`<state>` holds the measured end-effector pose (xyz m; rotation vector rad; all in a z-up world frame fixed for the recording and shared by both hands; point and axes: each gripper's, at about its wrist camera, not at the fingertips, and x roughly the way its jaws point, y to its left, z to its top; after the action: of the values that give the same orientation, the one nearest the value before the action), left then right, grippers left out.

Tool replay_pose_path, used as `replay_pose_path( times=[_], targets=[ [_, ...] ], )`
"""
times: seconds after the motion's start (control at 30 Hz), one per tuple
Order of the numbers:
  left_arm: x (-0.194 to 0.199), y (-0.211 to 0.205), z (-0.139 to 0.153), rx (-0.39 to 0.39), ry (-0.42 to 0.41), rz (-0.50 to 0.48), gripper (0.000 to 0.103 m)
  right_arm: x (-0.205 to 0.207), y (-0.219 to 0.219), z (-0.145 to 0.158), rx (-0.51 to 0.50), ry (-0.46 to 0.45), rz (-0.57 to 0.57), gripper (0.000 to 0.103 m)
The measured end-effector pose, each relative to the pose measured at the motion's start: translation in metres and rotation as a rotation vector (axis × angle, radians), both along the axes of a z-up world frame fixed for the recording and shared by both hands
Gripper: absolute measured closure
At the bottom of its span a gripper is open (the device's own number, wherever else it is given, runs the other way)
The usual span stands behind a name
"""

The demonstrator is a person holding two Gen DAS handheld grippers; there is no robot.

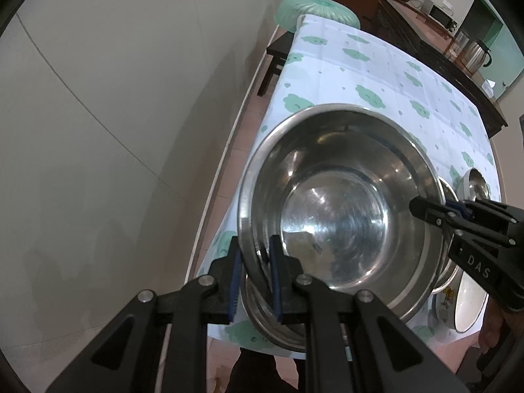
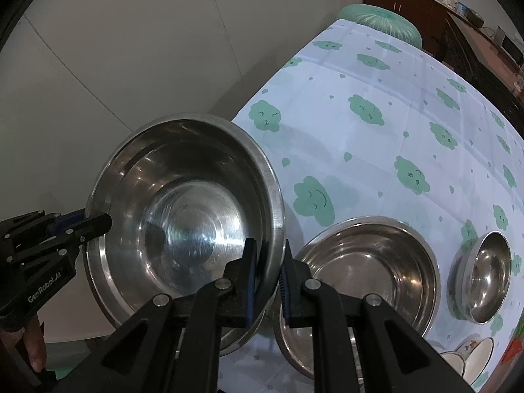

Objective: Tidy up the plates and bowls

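Steel, thin-walled and polished: the big bowl [image 1: 334, 209] looks light and stiff but slippery, so its rolled rim is the sensible place to take hold. Both grippers do that now. The left gripper [image 1: 255, 278] pinches the rim straight ahead of it; the right gripper [image 2: 267, 278] pinches the opposite rim, wall between its pads. The bowl is held tilted above the table's [image 2: 376, 75] near corner. Just right of the right gripper rests a second bowl [image 2: 370, 268], beyond it a small bowl [image 2: 488, 271].
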<state>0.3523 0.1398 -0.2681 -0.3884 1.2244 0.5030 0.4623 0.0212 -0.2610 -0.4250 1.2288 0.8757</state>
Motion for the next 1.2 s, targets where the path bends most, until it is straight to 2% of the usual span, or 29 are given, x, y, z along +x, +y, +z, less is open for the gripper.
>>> replay_pose_path(
  times=[1.2],
  targets=[
    [-0.029, -0.006, -0.022, -0.031, 0.033, -0.068, 0.09, -0.045, -0.014, -0.019, -0.064, 0.027, -0.008, 0.087]
  ],
)
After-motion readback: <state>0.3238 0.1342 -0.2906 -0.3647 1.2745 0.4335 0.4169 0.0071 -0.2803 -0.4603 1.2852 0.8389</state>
